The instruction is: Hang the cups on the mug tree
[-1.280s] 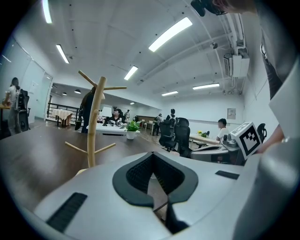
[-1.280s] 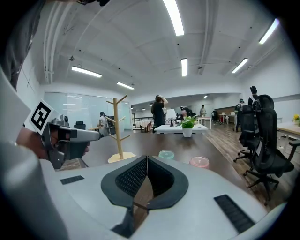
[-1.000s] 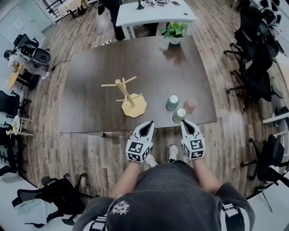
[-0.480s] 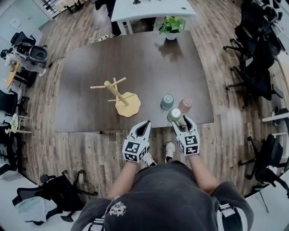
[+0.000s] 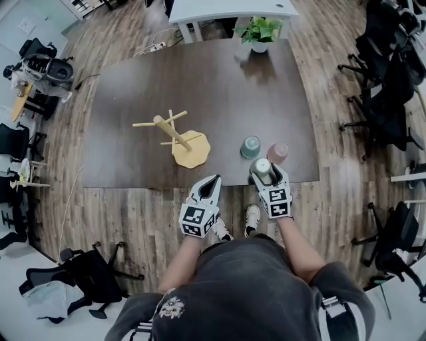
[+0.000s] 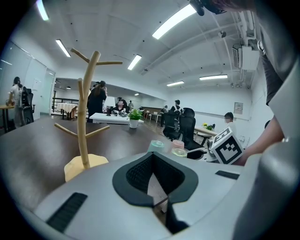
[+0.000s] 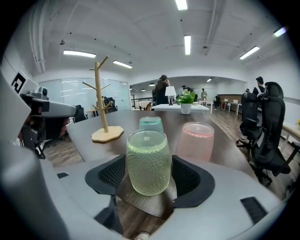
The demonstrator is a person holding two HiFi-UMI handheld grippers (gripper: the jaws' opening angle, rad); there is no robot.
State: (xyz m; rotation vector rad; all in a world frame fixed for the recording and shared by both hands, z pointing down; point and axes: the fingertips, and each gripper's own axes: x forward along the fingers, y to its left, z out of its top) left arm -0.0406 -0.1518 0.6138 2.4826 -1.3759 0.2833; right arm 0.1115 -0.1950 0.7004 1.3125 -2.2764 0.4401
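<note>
Right gripper (image 5: 267,172) is opening its jaws wide around the inverted green cup (image 7: 146,161), lower right in the head view, apparently readying a grasp.

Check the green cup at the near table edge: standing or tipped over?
Standing. The green cup rests flat on the table, sides vertical, between the right gripper's opening jaws, unclamped.

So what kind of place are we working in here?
Most likely an open-plan office: a long dark table, black swivel chairs beside it, a white desk beyond, and strip lights overhead.
</note>
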